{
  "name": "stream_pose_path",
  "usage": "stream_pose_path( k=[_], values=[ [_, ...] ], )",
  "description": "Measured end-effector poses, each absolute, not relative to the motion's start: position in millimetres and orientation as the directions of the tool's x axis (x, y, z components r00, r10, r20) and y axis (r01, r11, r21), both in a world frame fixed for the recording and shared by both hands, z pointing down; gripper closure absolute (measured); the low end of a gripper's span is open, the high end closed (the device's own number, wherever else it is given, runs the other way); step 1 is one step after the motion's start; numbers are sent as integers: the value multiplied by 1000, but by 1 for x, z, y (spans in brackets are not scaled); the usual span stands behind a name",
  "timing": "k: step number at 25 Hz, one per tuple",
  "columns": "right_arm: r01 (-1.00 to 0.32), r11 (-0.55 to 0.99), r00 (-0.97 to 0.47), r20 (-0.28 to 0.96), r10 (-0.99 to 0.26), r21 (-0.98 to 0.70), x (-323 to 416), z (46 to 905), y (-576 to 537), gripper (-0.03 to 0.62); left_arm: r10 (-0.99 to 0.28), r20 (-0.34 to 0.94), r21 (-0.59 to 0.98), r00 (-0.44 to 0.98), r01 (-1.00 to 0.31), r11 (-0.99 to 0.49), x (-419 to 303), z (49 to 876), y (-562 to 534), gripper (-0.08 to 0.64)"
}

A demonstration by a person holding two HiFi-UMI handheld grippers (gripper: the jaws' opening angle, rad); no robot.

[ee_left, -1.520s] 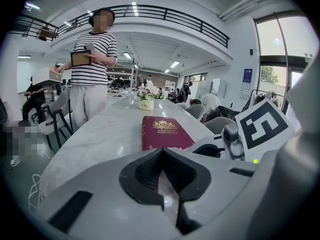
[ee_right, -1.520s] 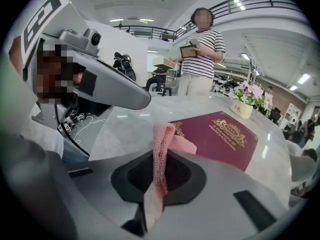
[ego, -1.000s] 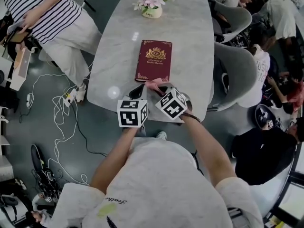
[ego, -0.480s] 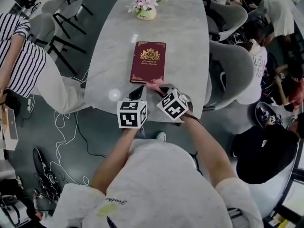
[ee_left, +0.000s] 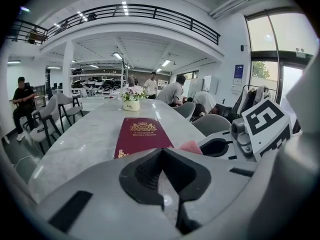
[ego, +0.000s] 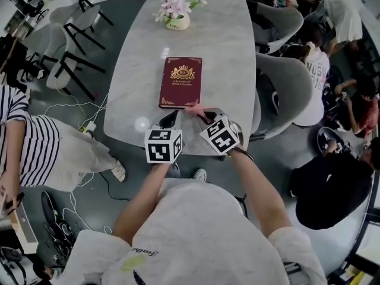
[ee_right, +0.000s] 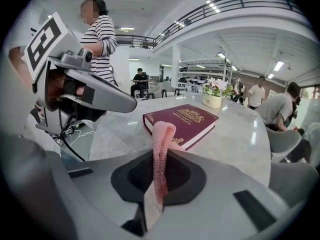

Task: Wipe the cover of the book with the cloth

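Cloth (ee_right: 161, 144) pinched in my right gripper (ego: 205, 116), book (ego: 181, 82) just ahead on the table (ego: 133, 70).
From my feed, the right jaws are clamped on the pink cloth, which stands up between them as a narrow strip, and its free end reaches the near edge of the book by its right corner. My left gripper (ee_left: 162, 152) sits just beside the right one at the table's near end; its jaws are together with nothing between them, pointing toward the book but apart from it. The dark red book lies closed and flat on the grey marble top, gold crest facing up. A small pot of pink flowers (ego: 176, 12) stands beyond it, well apart, near the far end.
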State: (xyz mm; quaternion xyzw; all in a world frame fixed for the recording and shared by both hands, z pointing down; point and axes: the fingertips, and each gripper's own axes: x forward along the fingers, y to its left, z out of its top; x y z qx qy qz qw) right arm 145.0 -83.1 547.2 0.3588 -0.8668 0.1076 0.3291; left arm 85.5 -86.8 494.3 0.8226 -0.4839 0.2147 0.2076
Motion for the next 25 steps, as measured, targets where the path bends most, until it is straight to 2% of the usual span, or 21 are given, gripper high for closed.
stream_pose_path(
  k=[10,25],
  values=[
    [-779,626,-488,586,-647,43,175,513,-83,571,-706,525,134,475,-865,-483,98,481,-88,554],
    [-829,556,-461,488,-741,62,195,453,-81,571,-710,482,143,514,-845,-515,110,454,-85,554]
  ],
)
